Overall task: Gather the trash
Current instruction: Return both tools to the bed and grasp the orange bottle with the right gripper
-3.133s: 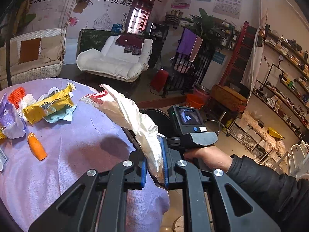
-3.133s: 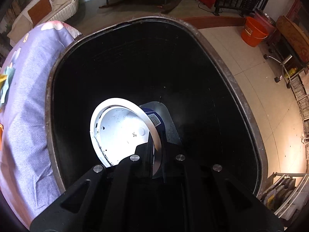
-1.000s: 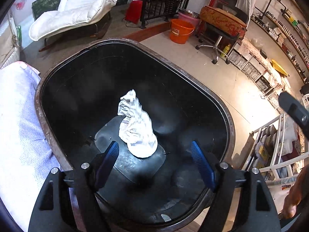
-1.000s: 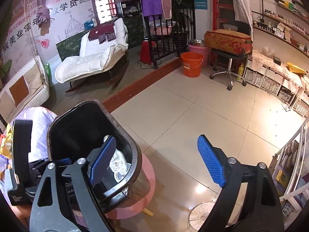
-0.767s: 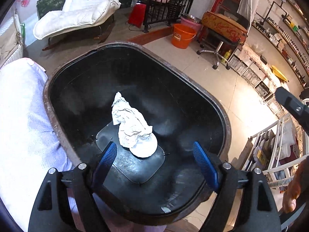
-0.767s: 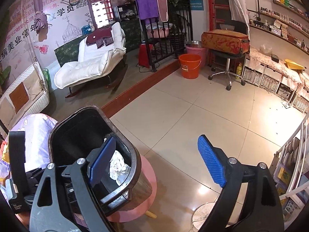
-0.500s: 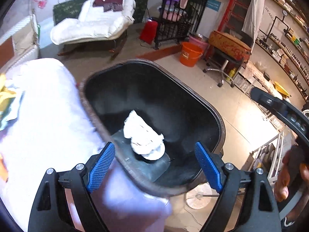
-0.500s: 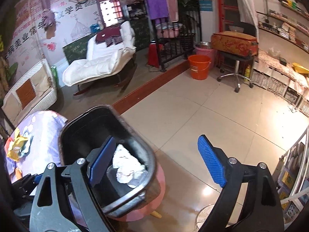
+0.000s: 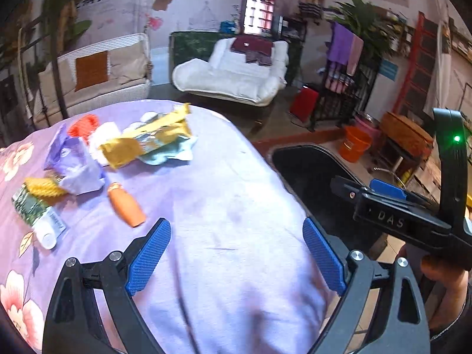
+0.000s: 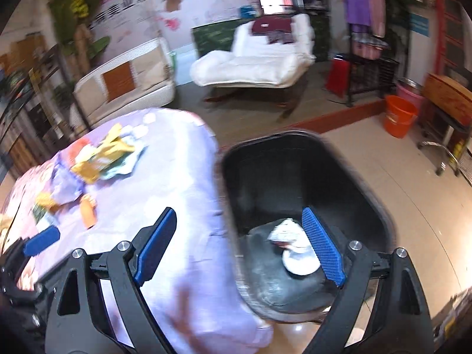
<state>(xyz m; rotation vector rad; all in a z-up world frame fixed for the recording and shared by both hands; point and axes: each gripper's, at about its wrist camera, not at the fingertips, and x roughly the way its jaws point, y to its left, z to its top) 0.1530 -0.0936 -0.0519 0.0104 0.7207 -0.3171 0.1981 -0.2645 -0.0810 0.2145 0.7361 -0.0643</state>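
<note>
Black bin [image 10: 318, 177] stands on the floor against the right edge of the table [image 9: 236, 206]. Inside, on its dark bottom: crumpled white paper [image 10: 284, 231] and a white round lid [image 10: 301, 261], touching each other.

Left gripper [image 9: 236, 261] over the near part of the table, jaws wide and just been opening; nothing between the blue pads [image 9: 147, 258], only cloth below. Right gripper [image 10: 240, 250] spread wide too, empty, straddling the table's right edge and the bin; held by a hand [image 9: 442, 277].

Table covered in lilac cloth with pink flowers, smooth, draping over a rounded edge. Remaining trash sits toward the far left corner: yellow foil wrapper [image 9: 147, 138], crinkled; purple and white bag [image 9: 73, 162]; orange bottle [image 9: 126, 205] lying on its side, apart from the heap; small white tube [image 9: 48, 230] near the left edge.
</note>
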